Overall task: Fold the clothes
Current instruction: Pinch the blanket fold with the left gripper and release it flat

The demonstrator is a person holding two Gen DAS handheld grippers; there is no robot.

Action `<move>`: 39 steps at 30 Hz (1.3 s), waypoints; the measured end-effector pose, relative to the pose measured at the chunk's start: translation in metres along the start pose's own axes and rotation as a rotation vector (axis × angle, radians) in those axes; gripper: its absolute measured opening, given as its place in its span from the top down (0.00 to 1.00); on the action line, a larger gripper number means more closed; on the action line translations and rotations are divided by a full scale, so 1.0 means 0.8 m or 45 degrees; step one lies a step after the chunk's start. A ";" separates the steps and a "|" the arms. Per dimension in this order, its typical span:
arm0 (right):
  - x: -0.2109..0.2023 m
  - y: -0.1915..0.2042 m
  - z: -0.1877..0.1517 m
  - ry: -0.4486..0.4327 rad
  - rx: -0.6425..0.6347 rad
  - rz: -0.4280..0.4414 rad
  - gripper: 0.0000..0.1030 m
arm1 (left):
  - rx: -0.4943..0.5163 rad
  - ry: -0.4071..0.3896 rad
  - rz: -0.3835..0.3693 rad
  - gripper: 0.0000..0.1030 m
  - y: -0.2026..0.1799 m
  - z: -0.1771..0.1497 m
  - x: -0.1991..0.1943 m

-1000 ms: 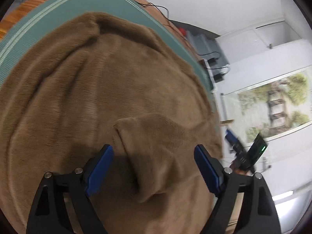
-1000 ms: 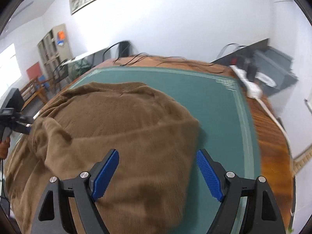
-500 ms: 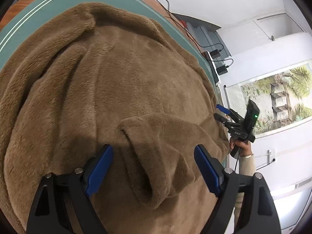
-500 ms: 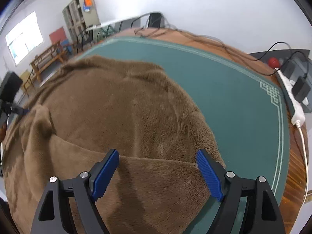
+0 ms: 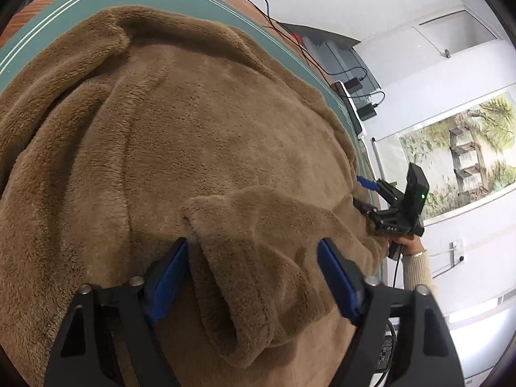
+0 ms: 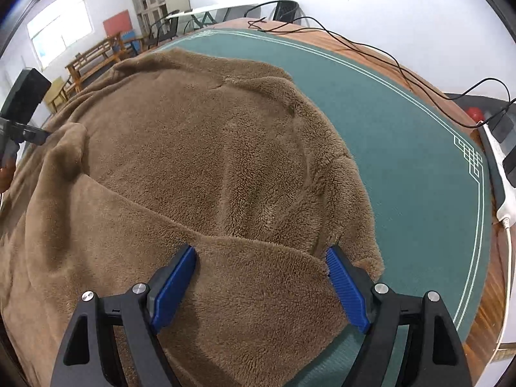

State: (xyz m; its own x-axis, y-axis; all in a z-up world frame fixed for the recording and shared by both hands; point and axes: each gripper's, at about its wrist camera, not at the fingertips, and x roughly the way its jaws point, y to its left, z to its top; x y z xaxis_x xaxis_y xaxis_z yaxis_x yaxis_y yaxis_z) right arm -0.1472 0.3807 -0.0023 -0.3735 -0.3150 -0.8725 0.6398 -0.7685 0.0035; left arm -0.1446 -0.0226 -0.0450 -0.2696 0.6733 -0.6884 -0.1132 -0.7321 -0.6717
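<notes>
Garment: brown fleece garment [image 5: 200,148] spread on green mat [image 6: 419,167], folded flap (cuff-like) at 6 o'clock
Left gripper [image 5: 254,277]: jaws apart, straddling flap
Right gripper [image 6: 261,277]: jaws apart over hem

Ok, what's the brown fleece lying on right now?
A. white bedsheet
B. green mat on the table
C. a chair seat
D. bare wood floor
B: the fleece is spread over the green mat, whose white border lines show beside it, with the wooden table edge beyond.

White walls, a landscape painting [image 5: 458,158], wooden benches [image 6: 93,61] under a bright window [image 6: 58,29].
</notes>
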 end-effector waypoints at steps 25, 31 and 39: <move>-0.066 -0.030 -0.008 -0.344 0.462 -0.318 0.76 | 0.037 -0.173 0.266 0.77 0.003 0.068 -0.018; -0.085 -0.027 -0.016 -0.360 0.540 -0.322 0.17 | 0.036 -0.170 0.281 0.77 0.007 0.064 -0.007; -0.030 -0.005 -0.018 -0.075 0.408 -0.593 0.17 | 0.042 -0.256 0.362 0.72 0.016 0.059 -0.038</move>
State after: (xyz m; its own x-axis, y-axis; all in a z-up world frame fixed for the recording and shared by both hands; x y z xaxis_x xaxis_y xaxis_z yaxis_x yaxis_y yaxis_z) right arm -0.1314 0.3994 0.0114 -0.6103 0.0746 -0.7886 0.1660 -0.9614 -0.2194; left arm -0.1829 -0.0573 -0.0203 -0.4773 0.4104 -0.7770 -0.0367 -0.8928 -0.4490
